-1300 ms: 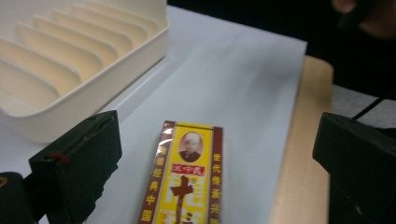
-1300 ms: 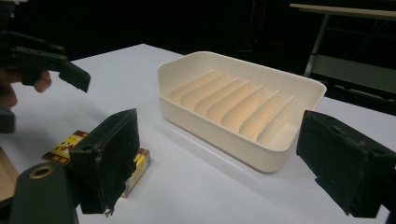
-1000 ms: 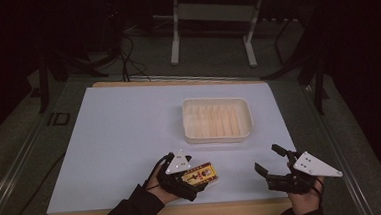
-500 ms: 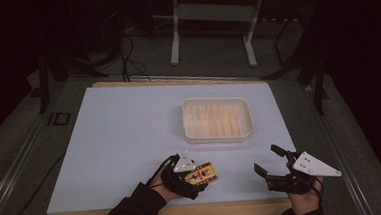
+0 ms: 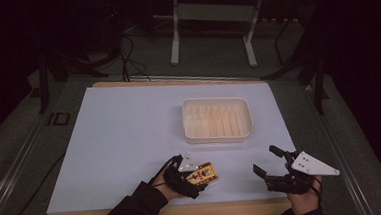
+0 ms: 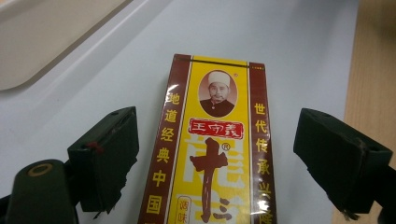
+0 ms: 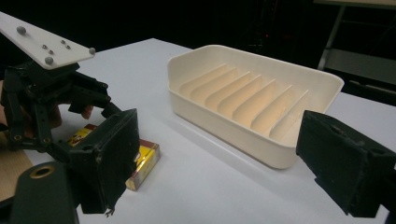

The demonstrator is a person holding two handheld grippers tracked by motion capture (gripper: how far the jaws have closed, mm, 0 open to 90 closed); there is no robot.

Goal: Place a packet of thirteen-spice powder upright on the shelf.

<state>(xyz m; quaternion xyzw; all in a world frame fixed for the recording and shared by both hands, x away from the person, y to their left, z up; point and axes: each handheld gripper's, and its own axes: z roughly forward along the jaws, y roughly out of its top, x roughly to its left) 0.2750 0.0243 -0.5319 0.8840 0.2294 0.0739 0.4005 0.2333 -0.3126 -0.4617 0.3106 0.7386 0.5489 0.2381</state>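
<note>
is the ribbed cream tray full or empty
Empty. The cream tray shows only its bare ribs inside in the right gripper view; the yellow box lies flat outside it on the table.

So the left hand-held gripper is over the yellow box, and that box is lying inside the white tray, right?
Not quite. The left hand-held gripper is over the yellow box, but the box lies on the table, apart from the white tray. The high view shows it.

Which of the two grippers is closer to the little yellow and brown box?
The left. The left gripper is right over the box, its jaws either side of it, just closing in, pads not yet touching. The right gripper is open, off to the box's right.
</note>
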